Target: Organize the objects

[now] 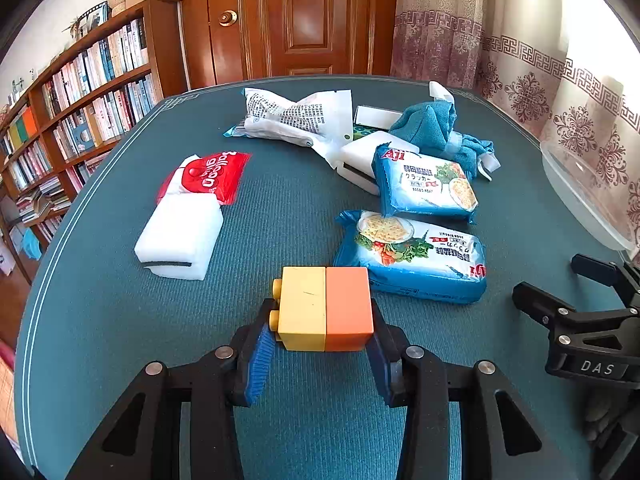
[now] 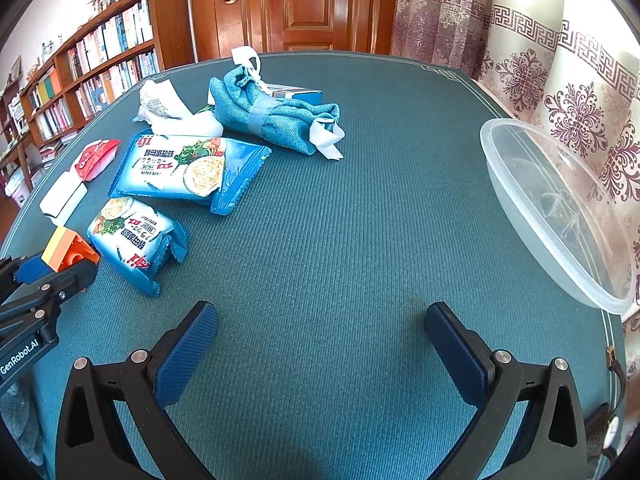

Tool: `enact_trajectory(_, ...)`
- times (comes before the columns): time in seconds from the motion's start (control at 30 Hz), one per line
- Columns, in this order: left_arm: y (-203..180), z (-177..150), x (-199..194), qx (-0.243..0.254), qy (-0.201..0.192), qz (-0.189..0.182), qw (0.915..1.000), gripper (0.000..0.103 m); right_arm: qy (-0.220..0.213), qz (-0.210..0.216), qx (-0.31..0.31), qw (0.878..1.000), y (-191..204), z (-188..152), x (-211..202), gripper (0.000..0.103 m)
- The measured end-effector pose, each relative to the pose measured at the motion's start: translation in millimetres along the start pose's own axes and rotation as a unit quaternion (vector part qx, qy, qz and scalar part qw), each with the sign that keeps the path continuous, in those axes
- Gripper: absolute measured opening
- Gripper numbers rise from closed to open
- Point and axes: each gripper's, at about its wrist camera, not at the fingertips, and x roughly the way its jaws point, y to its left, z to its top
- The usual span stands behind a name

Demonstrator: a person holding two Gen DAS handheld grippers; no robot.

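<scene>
My left gripper [image 1: 320,344] is shut on a yellow-and-orange toy block [image 1: 326,308], held just above the green table mat [image 1: 280,208]; the block also shows in the right wrist view [image 2: 66,250]. My right gripper [image 2: 320,344] is open and empty over bare mat, and shows at the right edge of the left wrist view [image 1: 560,292]. Two blue cracker packs [image 1: 412,256] [image 1: 424,186] lie just beyond the block. A white sponge with a red wrapper [image 1: 188,216] lies to the left. A clear plastic tub [image 2: 560,216] sits at the table's right edge.
A white printed bag [image 1: 300,120], a white box [image 1: 360,160] and a rolled teal cloth [image 2: 272,116] lie at the far side. A bookshelf [image 1: 80,100] stands left, a wooden door [image 1: 300,16] behind, curtains [image 2: 540,60] at the right.
</scene>
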Motion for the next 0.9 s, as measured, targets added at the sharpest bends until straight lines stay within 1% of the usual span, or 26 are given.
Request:
enact_trajectory(0.17, 8, 1, -3, -0.021, -0.003, -0.018, 0.9996, 0.045, -0.001, 0.005, 0.0, 1.0, 0, 1, 0, 0.103)
enact_trajectory(0.3, 15, 0, -7, -0.037, -0.016, -0.019, 0.999, 0.045, -0.009, 0.03, -0.005, 1.0, 2, -2, -7, 0.103)
enact_trajectory(0.43, 15, 0, -9, -0.038, -0.02, -0.029, 0.9987, 0.045, -0.017, 0.079, -0.006, 0.997, 0, -3, -11, 0.103)
enact_trajectory(0.57, 13, 1, -9, -0.034, -0.015, -0.034, 0.9987, 0.045, -0.008, 0.139, -0.016, 0.99, 9, 5, -12, 0.096)
enact_trajectory(0.63, 14, 1, -9, -0.034, -0.012, -0.035, 0.9987, 0.045, -0.011, 0.157, -0.04, 0.987, 23, 10, -13, 0.095)
enact_trajectory(0.73, 15, 0, -9, -0.035, -0.008, -0.031, 0.9989, 0.045, -0.017, 0.169, -0.092, 0.981, 46, 17, -10, 0.092)
enact_trajectory(0.8, 16, -1, -10, -0.03, -0.007, -0.021, 0.9993, 0.045, -0.015, 0.176, -0.117, 0.977, 58, 22, -4, 0.087)
enact_trajectory(0.9, 18, -3, -15, -0.022, -0.015, -0.006, 0.9996, 0.045, -0.008, 0.176, -0.139, 0.975, 72, 27, 3, 0.082)
